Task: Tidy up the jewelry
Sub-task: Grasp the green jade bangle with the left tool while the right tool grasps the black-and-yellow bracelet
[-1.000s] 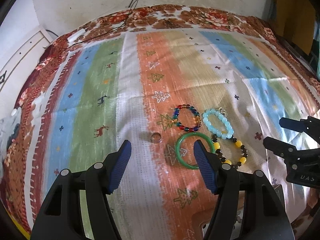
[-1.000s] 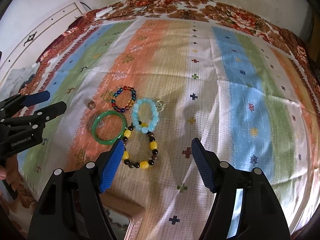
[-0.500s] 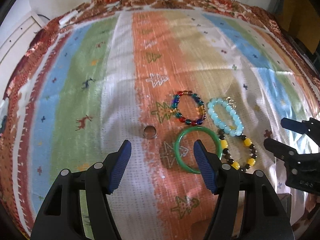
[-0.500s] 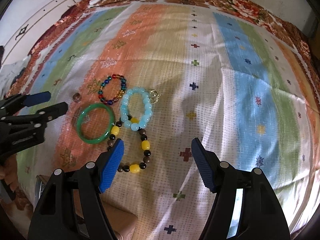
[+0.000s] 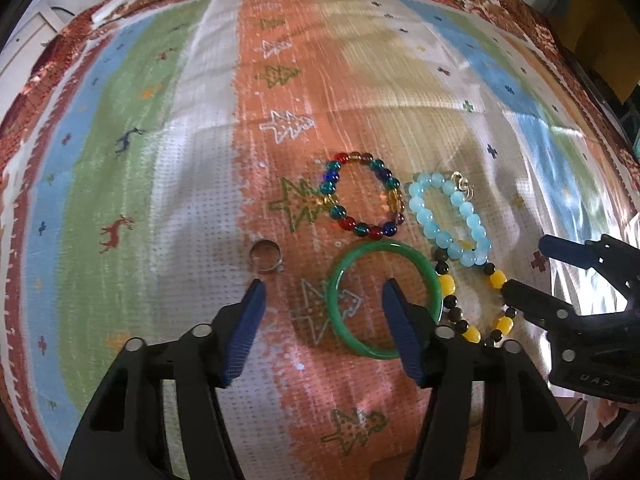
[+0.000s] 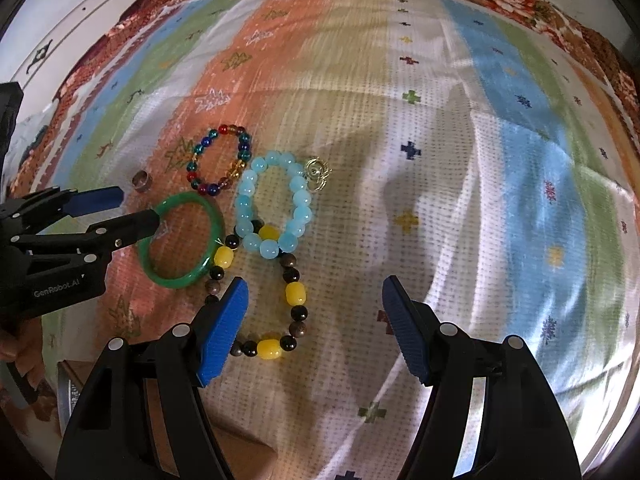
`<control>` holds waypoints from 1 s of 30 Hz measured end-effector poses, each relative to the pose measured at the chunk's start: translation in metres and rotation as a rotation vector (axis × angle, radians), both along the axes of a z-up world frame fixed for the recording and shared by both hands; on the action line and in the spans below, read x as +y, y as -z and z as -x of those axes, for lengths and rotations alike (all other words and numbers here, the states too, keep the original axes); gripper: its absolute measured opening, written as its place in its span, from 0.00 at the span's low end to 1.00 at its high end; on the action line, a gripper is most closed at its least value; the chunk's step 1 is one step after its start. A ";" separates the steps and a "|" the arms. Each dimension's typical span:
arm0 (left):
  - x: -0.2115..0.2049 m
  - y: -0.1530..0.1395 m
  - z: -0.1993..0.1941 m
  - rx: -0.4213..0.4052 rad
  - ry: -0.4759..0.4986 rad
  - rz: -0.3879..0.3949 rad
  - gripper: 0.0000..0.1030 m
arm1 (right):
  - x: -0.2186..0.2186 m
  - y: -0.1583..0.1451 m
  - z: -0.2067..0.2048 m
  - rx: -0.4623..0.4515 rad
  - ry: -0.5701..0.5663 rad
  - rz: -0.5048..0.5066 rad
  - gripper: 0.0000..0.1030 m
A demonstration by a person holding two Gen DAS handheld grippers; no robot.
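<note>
Jewelry lies on a striped cloth. A green bangle (image 5: 352,320) (image 6: 182,242) sits beside a multicolour bead bracelet (image 5: 362,200) (image 6: 220,162), a light blue bead bracelet (image 5: 448,216) (image 6: 274,204), a yellow-and-brown bead bracelet (image 5: 472,292) (image 6: 260,300) and a small metal ring (image 5: 266,256) (image 6: 142,182). My left gripper (image 5: 322,292) (image 6: 136,210) is open and empty, its right finger inside the bangle's loop. My right gripper (image 6: 314,284) (image 5: 524,268) is open and empty over the yellow-and-brown bracelet.
The striped cloth (image 5: 160,160) (image 6: 480,200) covers a broad surface with a floral border. A brown box (image 6: 240,452) lies at the near edge, under my right gripper. A white cabinet (image 6: 80,12) stands at the far left.
Both grippers have moved forward and down toward the jewelry. My left gripper now straddles the bangle's left side. Both stay open.
</note>
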State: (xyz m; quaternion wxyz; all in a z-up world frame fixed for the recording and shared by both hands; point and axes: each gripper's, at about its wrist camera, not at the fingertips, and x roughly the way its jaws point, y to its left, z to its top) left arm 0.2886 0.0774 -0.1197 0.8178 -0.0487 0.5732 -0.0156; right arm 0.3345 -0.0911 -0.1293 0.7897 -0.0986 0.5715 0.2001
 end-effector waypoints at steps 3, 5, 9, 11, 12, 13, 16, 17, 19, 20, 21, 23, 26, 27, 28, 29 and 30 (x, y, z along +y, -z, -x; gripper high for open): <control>-0.001 0.006 -0.002 0.015 0.010 0.002 0.53 | 0.006 0.006 0.000 0.007 -0.025 0.016 0.67; -0.003 0.011 -0.004 0.025 0.018 -0.001 0.50 | 0.010 0.009 0.000 0.010 -0.041 0.026 0.61; -0.003 0.016 -0.006 0.028 0.027 -0.013 0.48 | 0.015 0.019 0.003 0.027 -0.060 0.052 0.35; -0.002 0.016 -0.007 0.025 0.028 -0.020 0.45 | 0.016 0.020 0.005 0.029 -0.069 0.051 0.29; -0.002 0.017 -0.007 0.025 0.030 -0.025 0.42 | 0.016 0.021 0.006 0.036 -0.070 0.046 0.24; -0.003 0.017 -0.007 0.025 0.035 -0.035 0.37 | 0.016 0.021 0.007 0.039 -0.071 0.043 0.20; -0.006 0.018 -0.006 0.021 0.068 -0.060 0.22 | 0.016 0.023 0.008 0.046 -0.076 0.041 0.12; -0.007 0.019 -0.005 0.023 0.080 -0.061 0.19 | 0.016 0.024 0.008 0.051 -0.077 0.039 0.12; -0.010 0.019 -0.004 0.027 0.098 -0.058 0.08 | 0.017 0.024 0.008 0.053 -0.077 0.037 0.12; -0.011 0.018 -0.003 0.027 0.099 -0.059 0.08 | 0.018 0.023 0.009 0.052 -0.078 0.038 0.12; -0.011 0.017 -0.002 0.028 0.100 -0.058 0.07 | 0.018 0.023 0.009 0.051 -0.077 0.036 0.12; -0.011 0.014 -0.001 0.027 0.100 -0.039 0.06 | 0.017 0.021 0.011 0.051 -0.079 0.034 0.12; -0.009 0.003 0.001 0.003 0.097 -0.024 0.06 | 0.014 0.010 0.014 0.032 -0.083 0.019 0.12; -0.009 -0.001 0.002 -0.007 0.094 -0.020 0.07 | 0.014 0.003 0.015 0.019 -0.086 0.012 0.12; -0.008 -0.005 0.003 -0.017 0.089 -0.016 0.07 | 0.014 -0.003 0.016 0.008 -0.088 0.004 0.12; -0.008 -0.009 0.004 -0.028 0.085 -0.010 0.07 | 0.015 -0.008 0.016 -0.004 -0.089 -0.002 0.12; -0.007 -0.013 0.004 -0.037 0.080 -0.007 0.07 | 0.014 -0.016 0.018 -0.021 -0.092 -0.008 0.12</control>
